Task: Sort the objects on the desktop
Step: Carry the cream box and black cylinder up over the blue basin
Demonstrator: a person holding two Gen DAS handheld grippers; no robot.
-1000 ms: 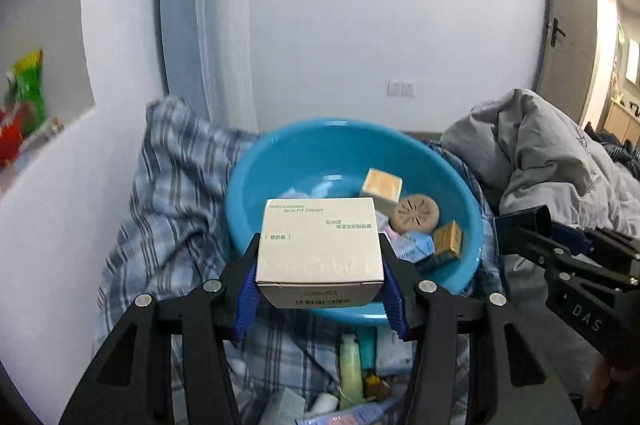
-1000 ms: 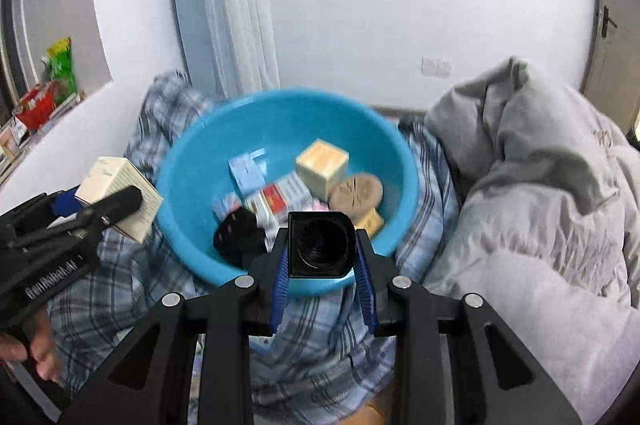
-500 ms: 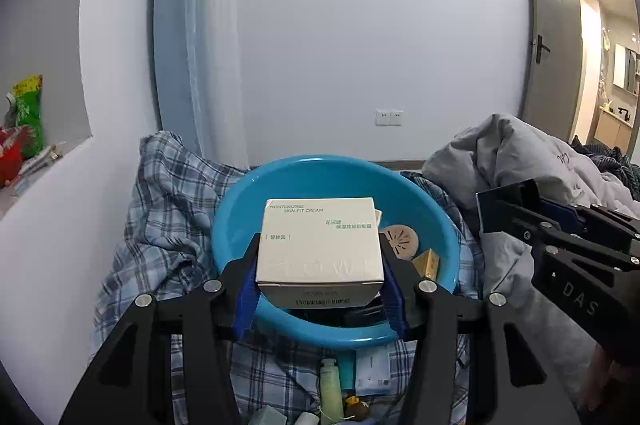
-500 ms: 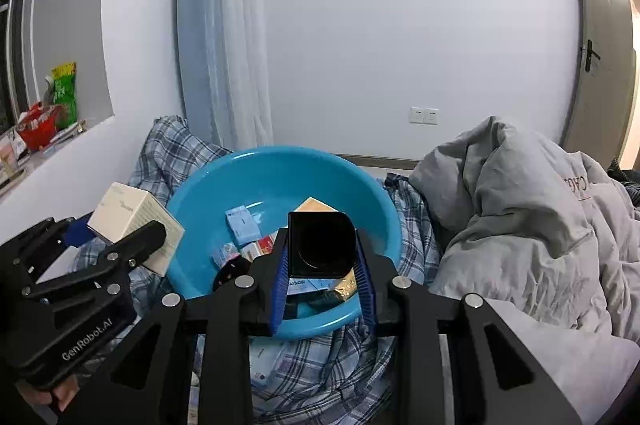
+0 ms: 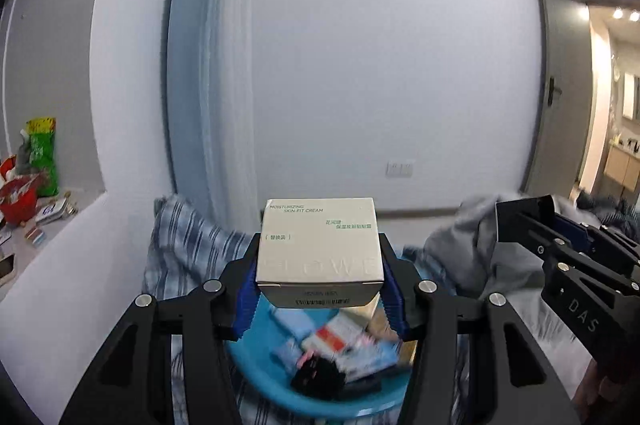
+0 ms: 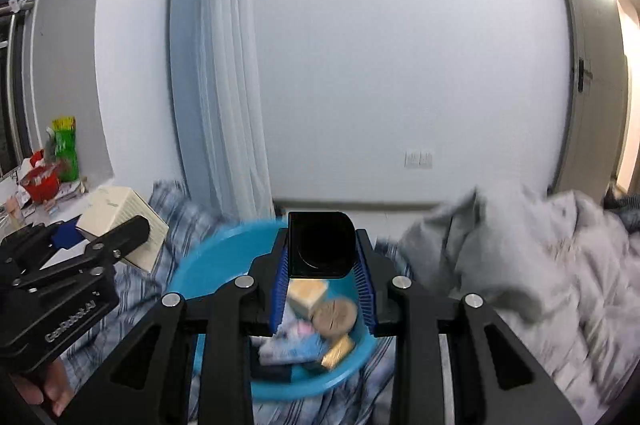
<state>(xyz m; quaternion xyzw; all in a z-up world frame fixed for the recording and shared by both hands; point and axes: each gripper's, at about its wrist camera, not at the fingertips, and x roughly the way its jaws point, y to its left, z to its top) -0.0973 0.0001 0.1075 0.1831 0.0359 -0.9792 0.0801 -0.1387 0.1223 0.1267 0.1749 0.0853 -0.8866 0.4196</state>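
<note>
left gripper (image 5: 320, 289) pinches cream box (image 5: 318, 257) by its two sides | right gripper (image 6: 322, 281) clamps small black box (image 6: 320, 247) | blue basin (image 6: 208, 265) lies below and ahead of both | both seem equally near

A bed carries everything here, covered by a blue-and-white checked sheet (image 6: 176, 221) that is crumpled and raised toward the wall. A turquoise plastic basin (image 6: 208, 261) rests directly on this sheet, in the middle. Just beside the basin, on the right, a grey quilt (image 6: 520, 265) lies bunched in thick folds on the bed. At the far left a white window ledge (image 5: 60, 237) holds a red basket (image 5: 18, 195), a green packet (image 5: 42, 155) and some small items, too blurred to name.
</note>
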